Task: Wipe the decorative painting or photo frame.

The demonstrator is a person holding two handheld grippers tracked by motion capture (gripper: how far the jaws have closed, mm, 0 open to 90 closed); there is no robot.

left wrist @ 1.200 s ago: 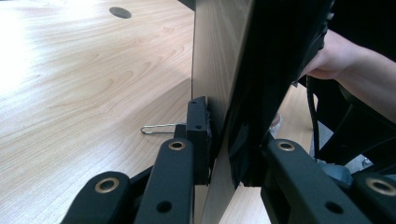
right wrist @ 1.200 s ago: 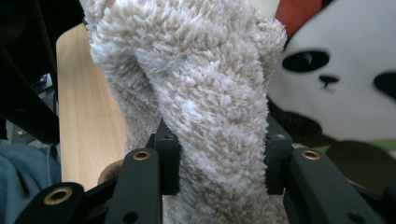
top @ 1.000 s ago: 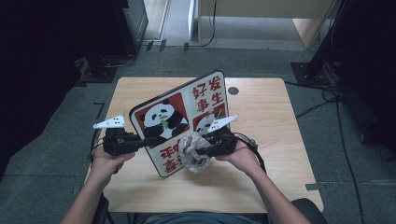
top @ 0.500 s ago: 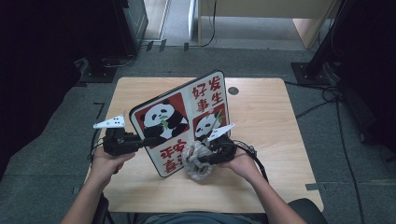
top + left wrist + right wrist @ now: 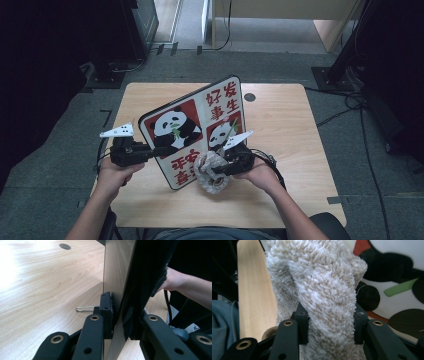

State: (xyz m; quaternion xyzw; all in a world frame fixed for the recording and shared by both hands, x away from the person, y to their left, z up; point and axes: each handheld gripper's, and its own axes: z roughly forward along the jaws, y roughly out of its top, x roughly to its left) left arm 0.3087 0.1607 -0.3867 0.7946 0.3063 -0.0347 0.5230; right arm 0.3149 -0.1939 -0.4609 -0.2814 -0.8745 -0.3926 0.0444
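A panda picture board (image 5: 197, 131) with red panels and Chinese characters stands tilted on the wooden table (image 5: 280, 115). My left gripper (image 5: 159, 150) is shut on the board's left edge; in the left gripper view its jaws clamp the thin board (image 5: 117, 285) edge-on. My right gripper (image 5: 216, 172) is shut on a fluffy beige cloth (image 5: 210, 171), pressed against the board's lower right front. In the right gripper view the cloth (image 5: 322, 290) bulges between the jaws, with the board's panda print (image 5: 392, 277) behind it.
A round cable hole (image 5: 249, 97) sits in the table behind the board. A small wire clip (image 5: 86, 308) lies on the table behind the board. Cables (image 5: 350, 100) run over the grey floor at right. The person's forearms come in from the near edge.
The right gripper with the cloth has slid down and slightly left along the board's lower front. The left gripper and board stay put.
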